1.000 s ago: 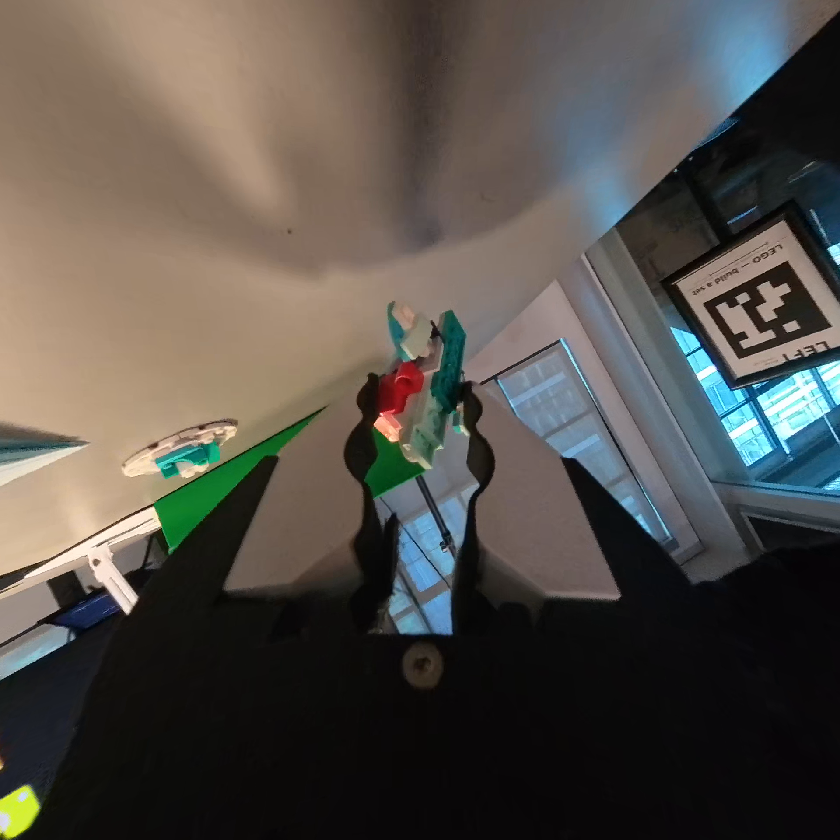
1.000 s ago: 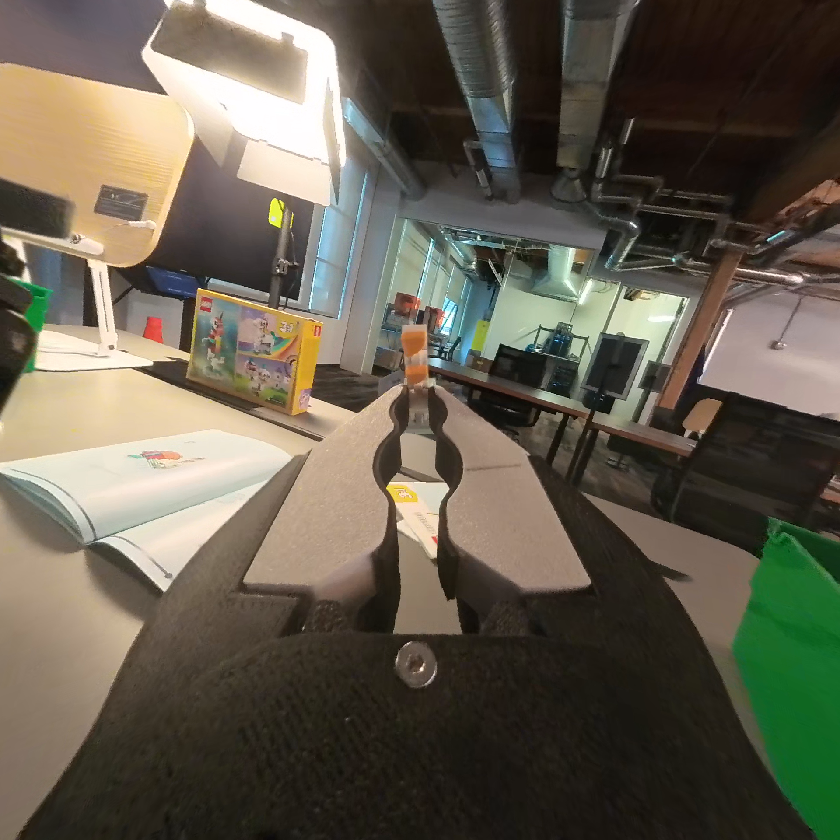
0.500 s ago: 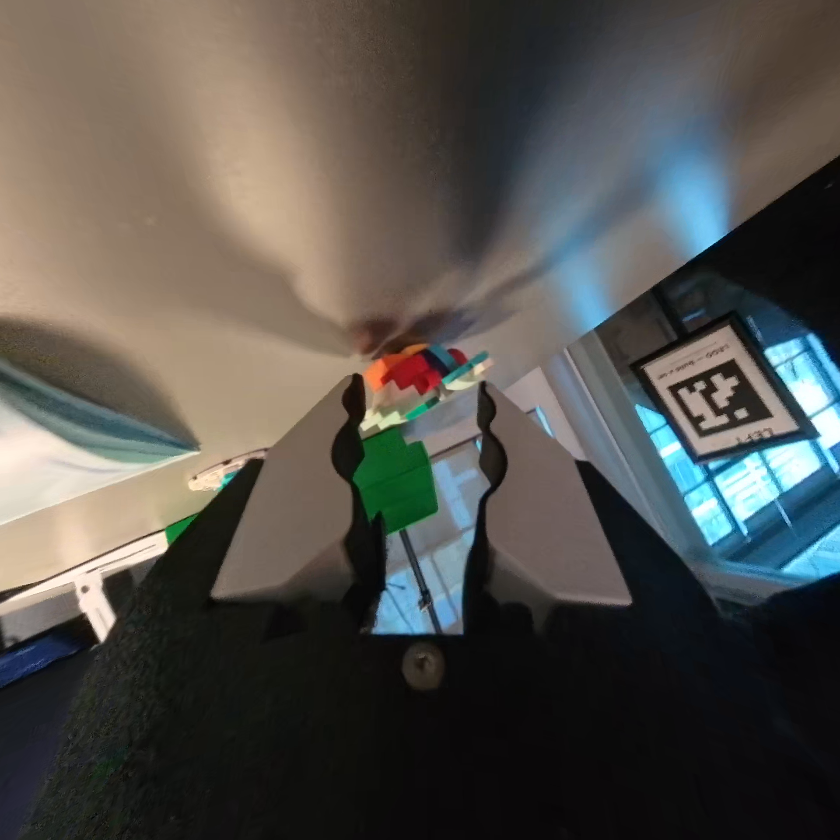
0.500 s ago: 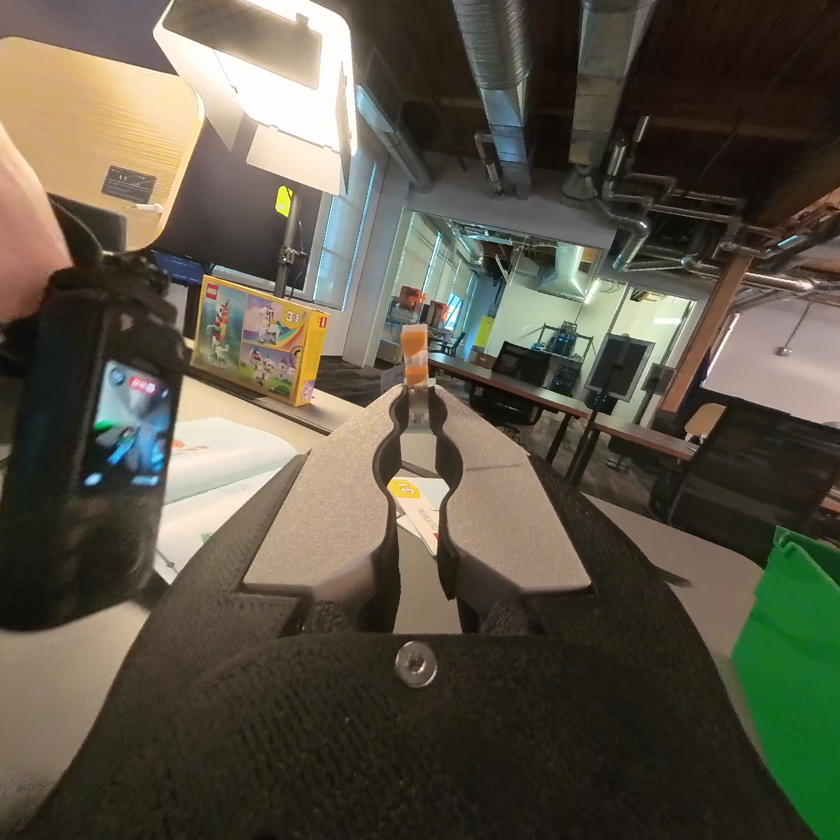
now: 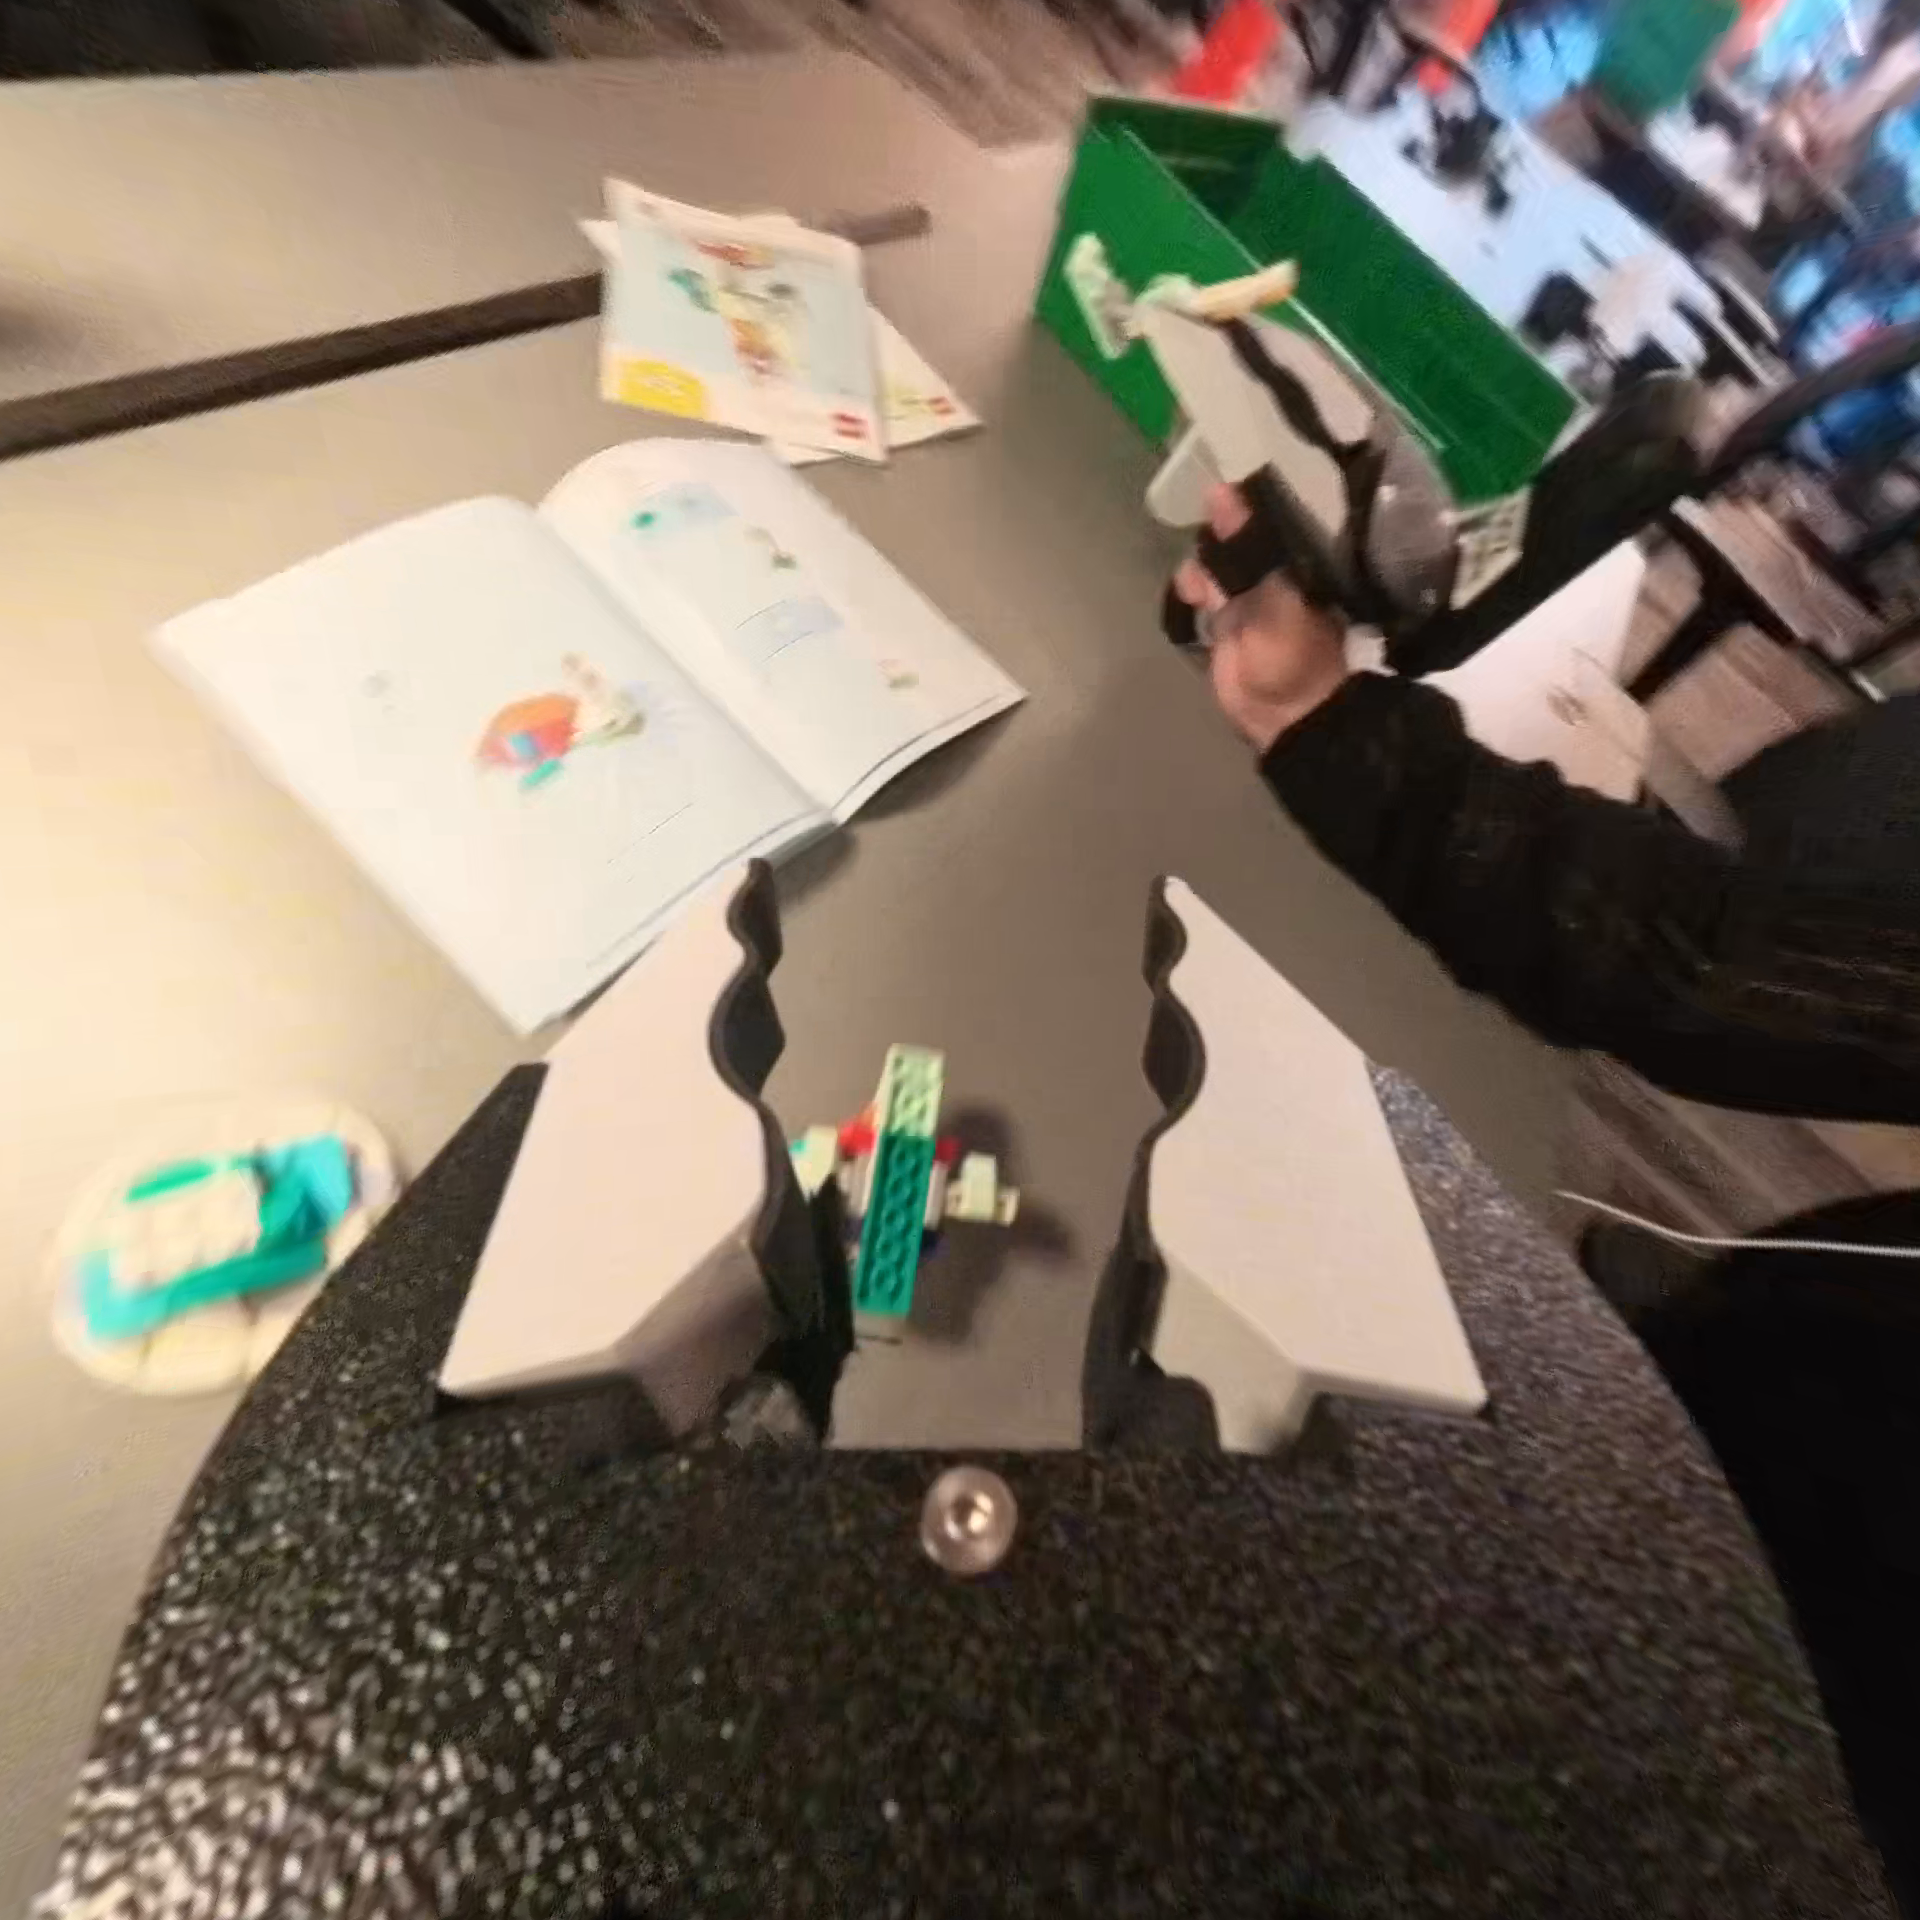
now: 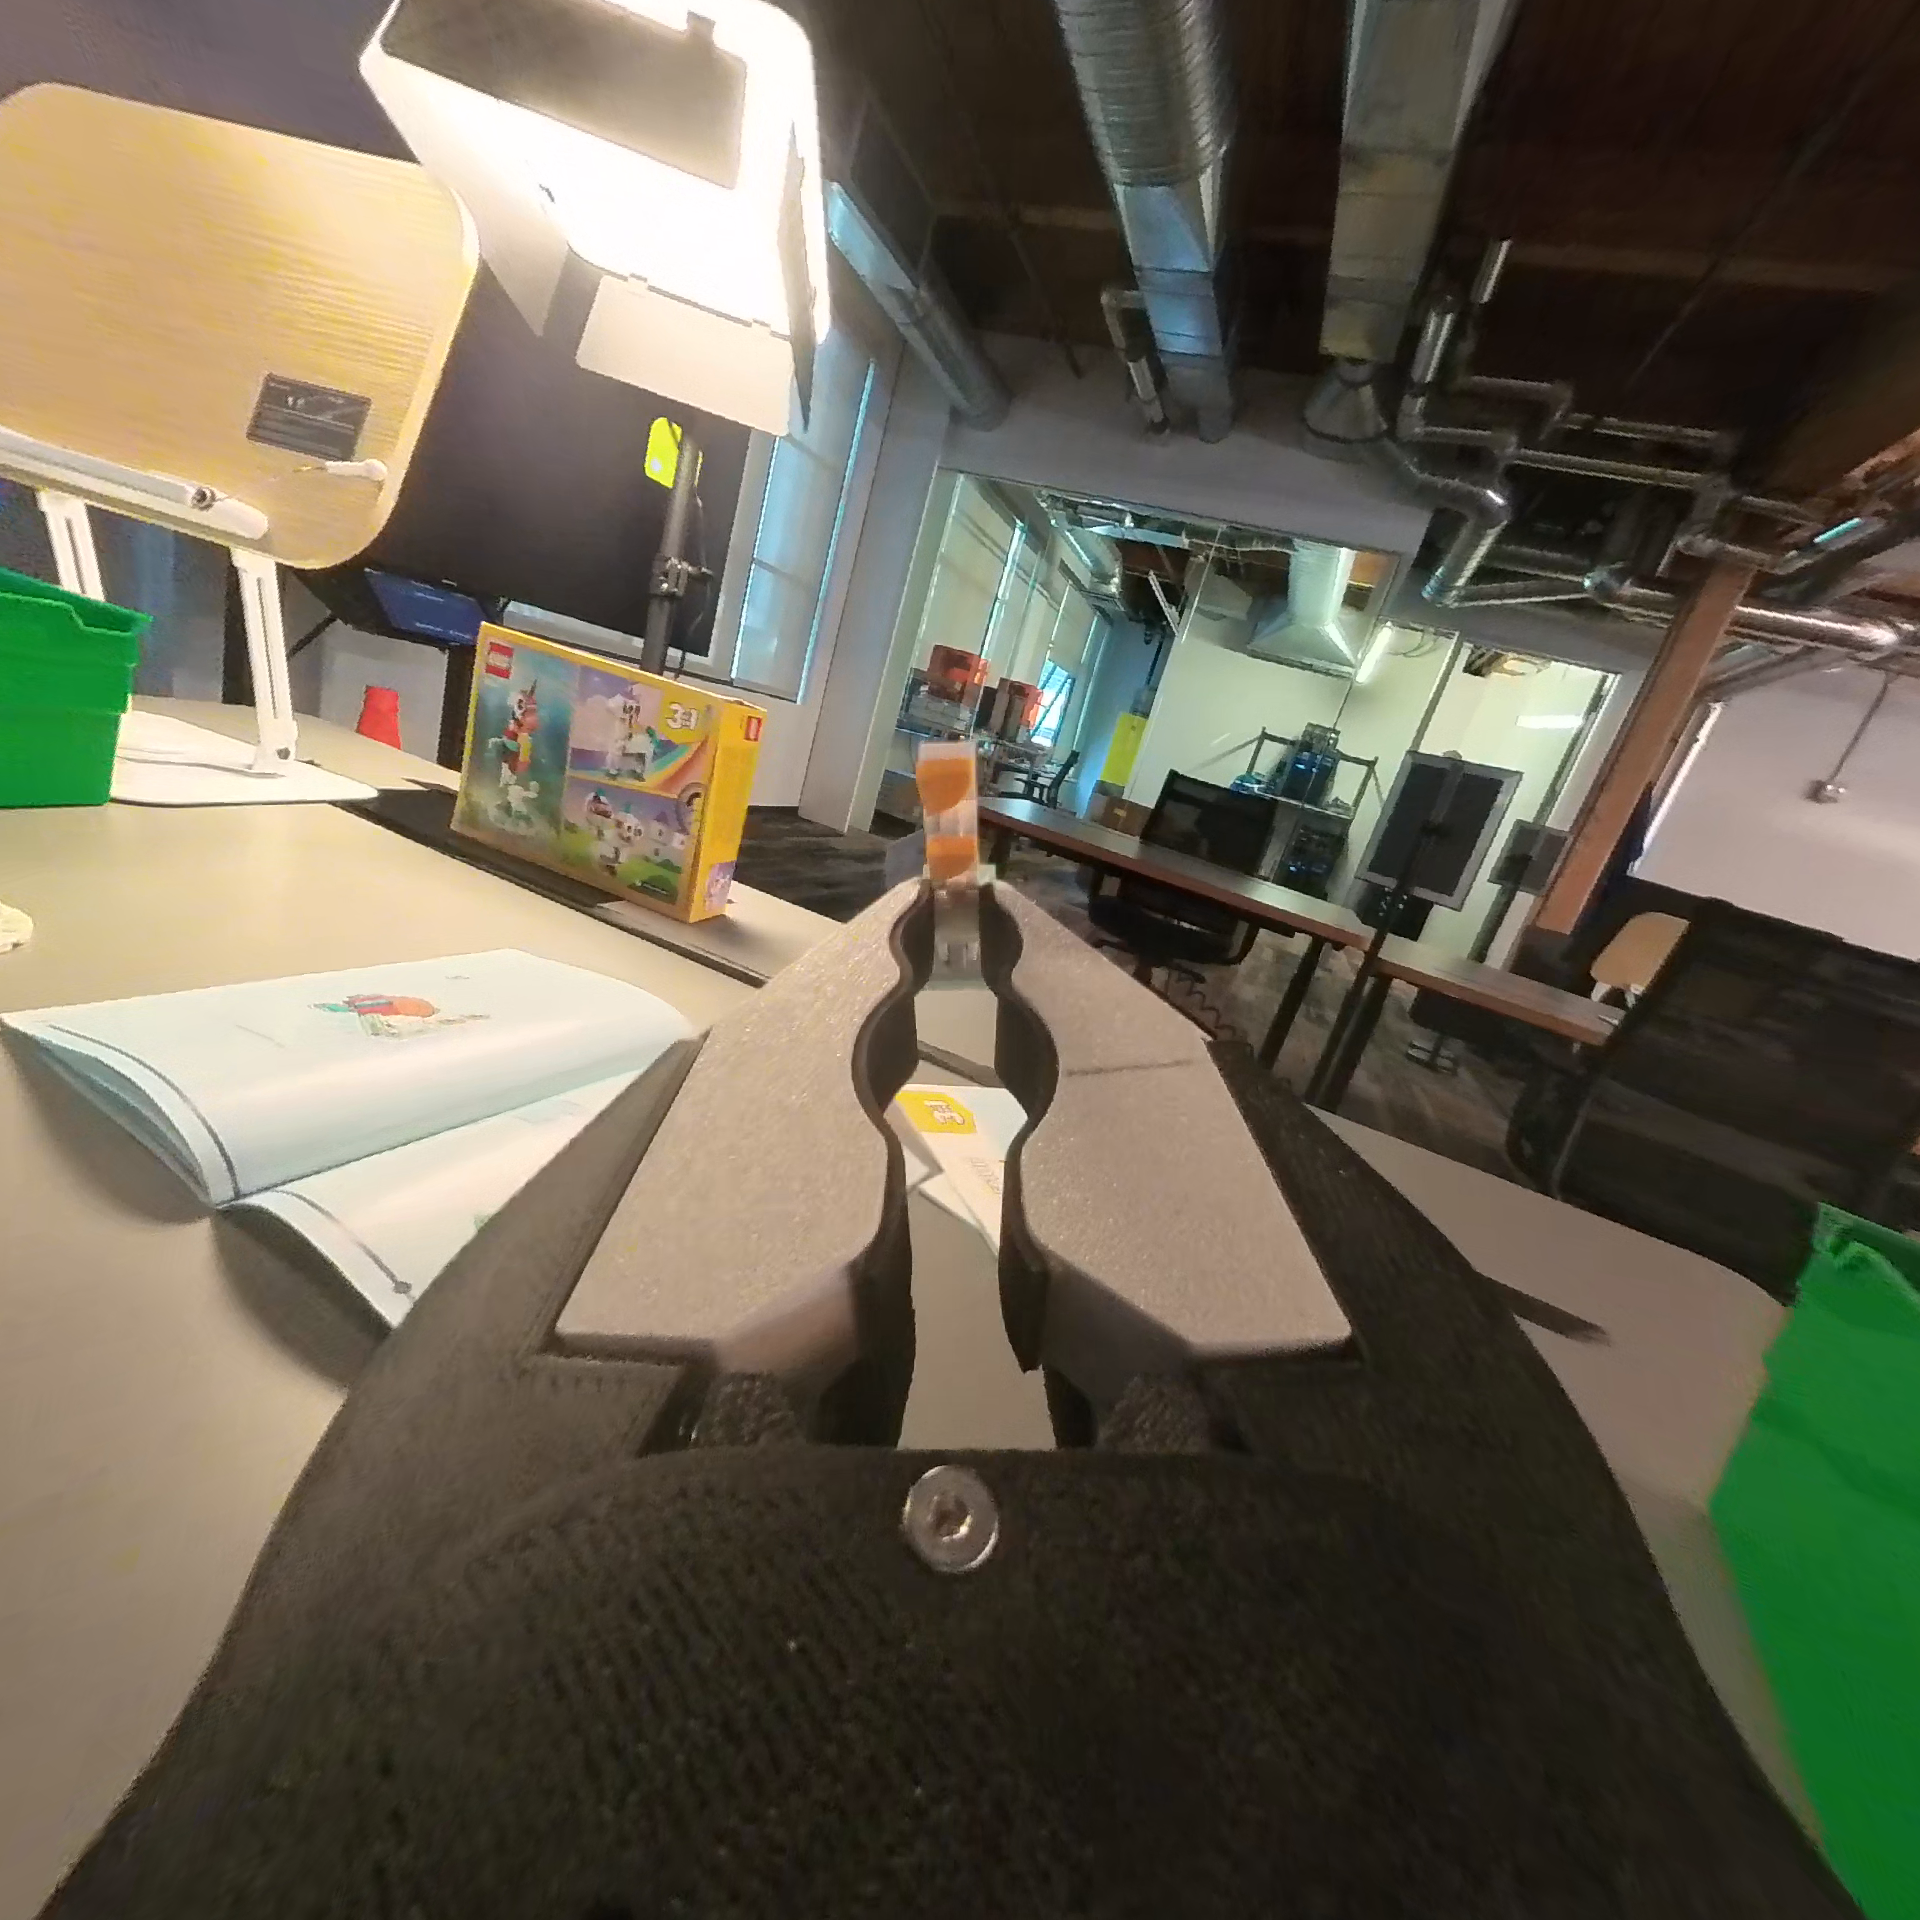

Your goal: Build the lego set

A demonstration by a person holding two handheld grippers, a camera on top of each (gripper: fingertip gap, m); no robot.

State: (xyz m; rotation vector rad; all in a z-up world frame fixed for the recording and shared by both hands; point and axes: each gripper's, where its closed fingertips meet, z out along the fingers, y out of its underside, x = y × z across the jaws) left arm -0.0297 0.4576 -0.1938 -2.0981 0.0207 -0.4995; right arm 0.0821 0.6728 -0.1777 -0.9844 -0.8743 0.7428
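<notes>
My left gripper (image 5: 958, 894) is open and looks down on the grey table (image 5: 312, 260). A small lego assembly (image 5: 902, 1184) of teal, white and red pieces lies on the table between its fingers, nearer the left finger; whether it touches that finger I cannot tell. My right gripper (image 6: 951, 896) is shut on a small orange and white lego piece (image 6: 948, 821) and holds it up above the table. It also shows in the left wrist view (image 5: 1236, 312), held by a hand in front of a green bin (image 5: 1382, 312).
An open instruction booklet (image 5: 582, 707) lies ahead of the left gripper, with leaflets (image 5: 769, 332) beyond. A round white plate with teal pieces (image 5: 218, 1236) sits at the left. The yellow lego box (image 6: 613, 800), a lamp (image 6: 582, 177) and green bins (image 6: 62, 696) stand farther back.
My left gripper has swung round to look down on the table, has opened and has let go of the assembly, which now lies on the table. The right gripper has stayed put with its piece.
</notes>
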